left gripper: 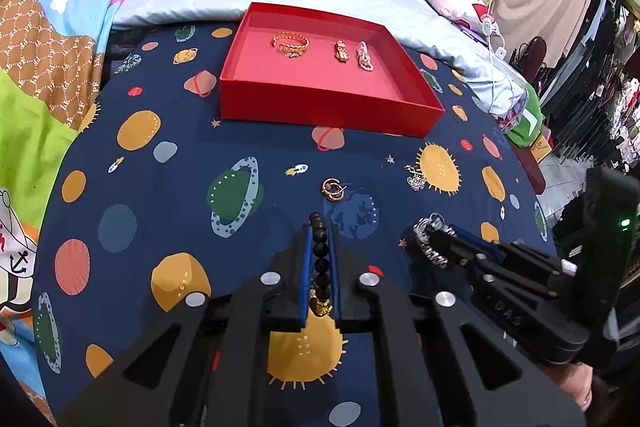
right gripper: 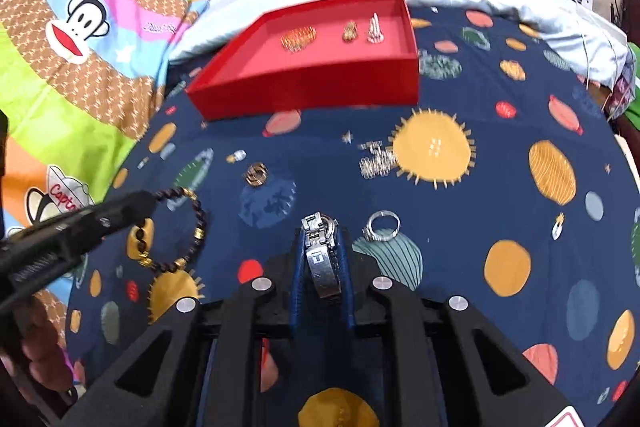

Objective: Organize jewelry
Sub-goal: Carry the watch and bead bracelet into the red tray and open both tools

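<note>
- Left wrist view first: your left hand-held gripper (left gripper: 320,259) is clamped on the black bead bracelet with gold charms (left gripper: 321,259), beads stacked in a line between the blue pads.
- Right wrist view: your right hand-held gripper (right gripper: 322,259) is pinched narrow on the silver metal link watch band (right gripper: 323,259), clasp upright between the pads. No earlier look here, so only the grip itself can be called.
- Ahead of both sits the shallow red cardboard tray (left gripper: 320,105) on the navy planet-print bedspread (left gripper: 160,155), already holding a gold chain bracelet (left gripper: 291,44), a small gold piece (left gripper: 341,51) and a pale pearl-like piece (left gripper: 365,57).
- Loose on the bedspread: a pair of gold hoop earrings (left gripper: 334,189), a silver chain tangle (left gripper: 415,179), and a silver ring (right gripper: 382,225) just beside your right gripper.
- Risk, as I read it: the beads are round and held along one line, so a tilt could let the bracelet roll out of the pads.
- Risk two: the watch band looks heavy and smooth; it may slide down during the carry.
- Risk three: two grippers heading for one tray could bump, or nudge pieces already laid there.
- View difference: only the right wrist view shows the bracelet's whole loop hanging free, plus that ring; the left wrist view shows the tray's contents sharp, which blur in the right.
</note>
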Tool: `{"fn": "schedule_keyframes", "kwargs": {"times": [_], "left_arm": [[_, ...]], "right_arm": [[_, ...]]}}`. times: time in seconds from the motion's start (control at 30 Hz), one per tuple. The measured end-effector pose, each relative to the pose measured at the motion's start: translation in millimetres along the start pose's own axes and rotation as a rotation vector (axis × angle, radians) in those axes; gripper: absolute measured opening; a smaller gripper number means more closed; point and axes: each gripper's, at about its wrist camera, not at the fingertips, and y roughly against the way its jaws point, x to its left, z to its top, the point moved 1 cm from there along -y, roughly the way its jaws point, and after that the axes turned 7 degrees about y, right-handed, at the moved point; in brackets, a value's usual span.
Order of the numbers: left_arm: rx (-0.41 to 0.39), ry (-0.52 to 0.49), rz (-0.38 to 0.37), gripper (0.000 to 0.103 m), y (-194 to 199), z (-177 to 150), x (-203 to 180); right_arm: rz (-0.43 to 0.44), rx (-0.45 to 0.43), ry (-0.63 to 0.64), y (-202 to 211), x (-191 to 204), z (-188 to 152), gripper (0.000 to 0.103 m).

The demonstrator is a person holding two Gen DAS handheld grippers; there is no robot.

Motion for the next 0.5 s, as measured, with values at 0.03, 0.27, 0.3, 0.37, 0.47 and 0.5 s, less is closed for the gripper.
{"fn": "schedule_keyframes", "kwargs": {"times": [0.03,0.27,0.3,0.37,0.47,0.5], "left_arm": [[-0.002,-0.001,0.000,0.007,0.1,0.5,-0.4],[-0.032,-0.013,-0.005,0.007,7.6,15.8,-4.3],[-0.040,-0.017,-0.009,0.007,9.0,21.5,-6.1],[-0.051,-0.026,-0.022,0.007,11.3,34.6,-10.1],[-0.087,-0.040,-0.050,0.007,14.3,64.1,-17.8],[-0.102,-0.049,-0.056,0.007,14.1,75.9,-21.4]], "right_arm": [[0.002,-0.011,0.001,4.0,0.7,2.7,0.015],[0.012,-0.097,0.018,31.3,2.9,35.6,0.015],[0.015,-0.110,0.026,33.6,2.1,44.2,0.015],[0.014,-0.140,0.037,36.8,-0.5,64.6,0.015],[0.015,-0.172,0.043,35.1,-5.5,91.8,0.015],[0.012,-0.181,0.047,32.2,-7.8,103.6,0.015]]}}
